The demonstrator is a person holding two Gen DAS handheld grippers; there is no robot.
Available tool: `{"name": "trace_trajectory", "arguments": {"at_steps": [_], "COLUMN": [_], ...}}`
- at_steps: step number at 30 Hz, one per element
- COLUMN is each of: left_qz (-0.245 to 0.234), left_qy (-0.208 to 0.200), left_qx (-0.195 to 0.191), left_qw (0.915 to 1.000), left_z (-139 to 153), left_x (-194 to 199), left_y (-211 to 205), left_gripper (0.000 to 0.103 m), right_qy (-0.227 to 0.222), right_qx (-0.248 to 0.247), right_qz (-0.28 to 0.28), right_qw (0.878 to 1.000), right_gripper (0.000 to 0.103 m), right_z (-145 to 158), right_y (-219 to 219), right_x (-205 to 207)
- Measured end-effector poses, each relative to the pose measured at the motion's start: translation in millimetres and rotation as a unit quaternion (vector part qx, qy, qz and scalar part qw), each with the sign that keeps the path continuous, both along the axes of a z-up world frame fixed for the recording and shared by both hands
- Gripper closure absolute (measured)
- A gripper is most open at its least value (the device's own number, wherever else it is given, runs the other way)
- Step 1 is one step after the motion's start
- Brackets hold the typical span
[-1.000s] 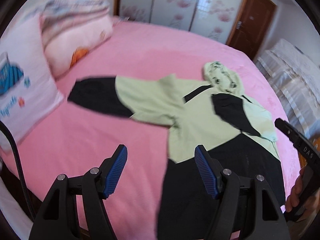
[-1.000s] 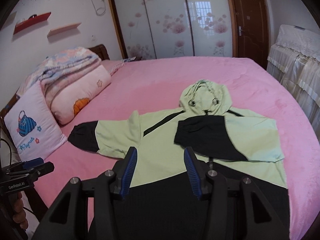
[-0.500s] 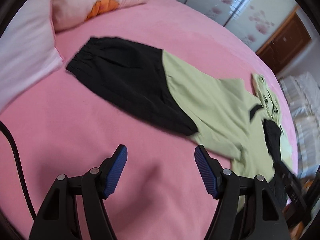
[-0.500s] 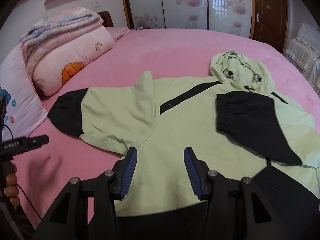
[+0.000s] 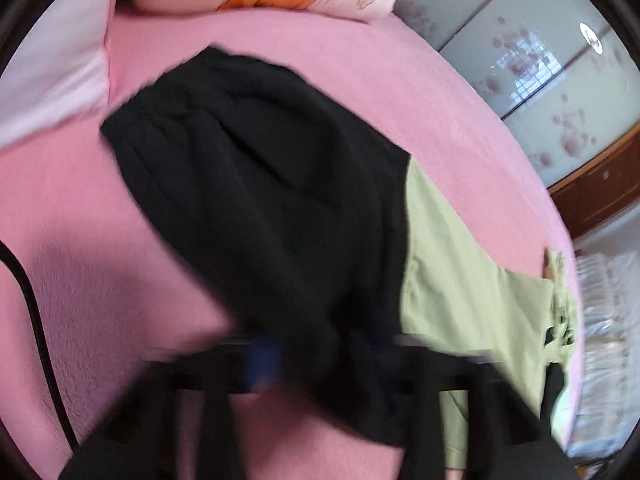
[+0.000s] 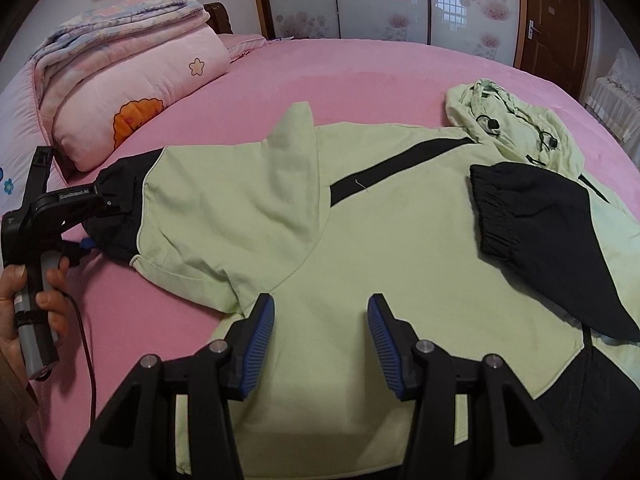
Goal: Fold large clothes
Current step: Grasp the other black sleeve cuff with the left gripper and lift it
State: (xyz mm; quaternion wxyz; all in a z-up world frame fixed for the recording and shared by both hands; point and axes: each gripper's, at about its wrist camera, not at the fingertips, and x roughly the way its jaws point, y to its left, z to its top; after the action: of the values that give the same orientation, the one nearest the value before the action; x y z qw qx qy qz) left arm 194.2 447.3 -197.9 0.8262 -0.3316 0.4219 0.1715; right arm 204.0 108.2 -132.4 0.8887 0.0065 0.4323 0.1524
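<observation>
A light-green and black hoodie [image 6: 360,240] lies spread flat on the pink bed [image 6: 360,80]. One black sleeve [image 6: 540,240] is folded across the chest below the hood [image 6: 512,120]. The other black sleeve [image 5: 260,200] stretches out toward the pillows. My left gripper [image 5: 320,350], blurred, is at that sleeve's near edge, its jaws closing with the black cloth between them. In the right wrist view the left gripper [image 6: 86,246] sits at the sleeve's edge, held by a hand [image 6: 24,300]. My right gripper [image 6: 320,340] hovers open over the green body, gripping nothing.
A pink pillow with an orange flower [image 6: 140,120] and a folded quilt [image 6: 120,20] lie at the head of the bed. A white cushion [image 5: 52,80] sits near the sleeve. A wardrobe [image 6: 400,0] and brown door [image 6: 552,20] stand behind. A cable [image 5: 36,320] hangs at left.
My left gripper swung left and dropped onto the outstretched black sleeve, and its jaws came together around the cloth. My right gripper sank closer to the hoodie's body, still open.
</observation>
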Motion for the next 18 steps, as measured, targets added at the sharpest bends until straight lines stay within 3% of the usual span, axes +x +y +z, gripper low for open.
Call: {"name": "trace_trajectory", "arguments": {"at_steps": [3,6,10,15,18], "left_qz": [0.001,-0.024,-0.087,-0.202,-0.276], "left_qy": [0.006,-0.021,-0.080,-0.117,-0.099], "left_qx": [0.053,0.091,0.103,0.119,0.129], "left_qw": [0.9986,0.9953,0.9876,0.9650,0.9473], "left_z": [17.2,52.5,107.9,146.9,135.7], "left_x": [5.2,8.9,18.2,34.9,42.4], "left_y": [-24.3,-65.5,-143.4,-264.3,-347.5], "left_gripper": [0.098,0.098,0.098,0.098,0.095], "right_qy": [0.002,0.000,-0.013,-0.020,-0.025], "right_qx": [0.010,0.017,0.021,0.041,0.045], "right_qz": [-0.008,-0.019,-0.044,-0.095,-0.126], "right_qw": [1.000,1.000,0.999,0.994,0.991], "right_gripper": [0.054,0.054,0.054,0.054,0.054], "right_z": [2.7,8.0,18.7,30.1,32.7], "right_y": [-15.6,-35.5,-73.7,-136.2,-175.8], "right_x": [-7.0,-15.9,-31.0,-48.3,-58.9]}}
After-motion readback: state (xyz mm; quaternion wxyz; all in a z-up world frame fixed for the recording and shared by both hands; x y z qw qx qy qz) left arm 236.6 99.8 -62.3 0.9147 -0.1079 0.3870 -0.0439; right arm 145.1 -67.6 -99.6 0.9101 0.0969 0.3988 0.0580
